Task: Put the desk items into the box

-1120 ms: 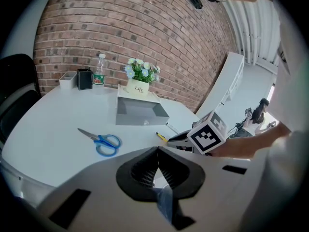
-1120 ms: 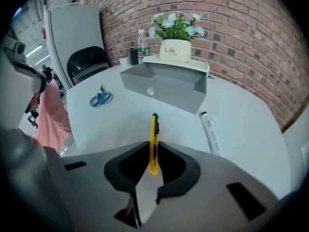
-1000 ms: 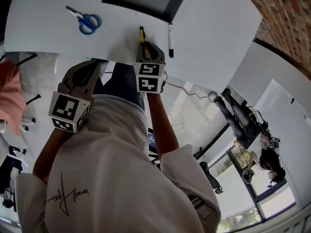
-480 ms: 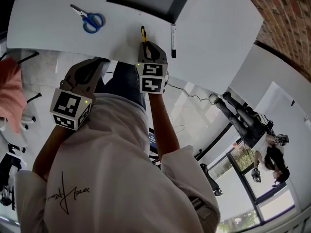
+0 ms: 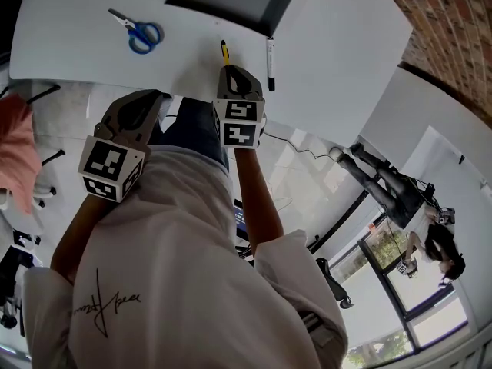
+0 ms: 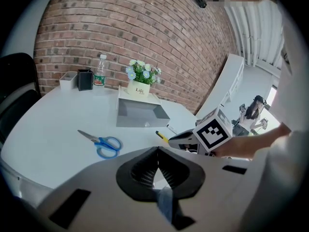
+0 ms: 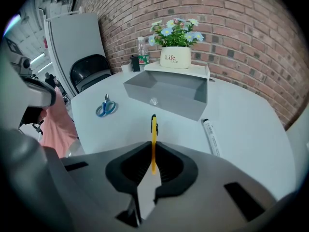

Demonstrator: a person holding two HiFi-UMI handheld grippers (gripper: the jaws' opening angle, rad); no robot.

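The person is wearing a white short-sleeved shirt (image 5: 184,260) bearing a thin black signature print (image 5: 104,302) at seven o'clock, over dark blue trousers (image 5: 192,133). The left gripper (image 5: 154,96) and right gripper (image 5: 234,71) are showing grey shells, black ribbed pads (image 6: 142,170) and black-and-white marker cubes (image 5: 111,169).
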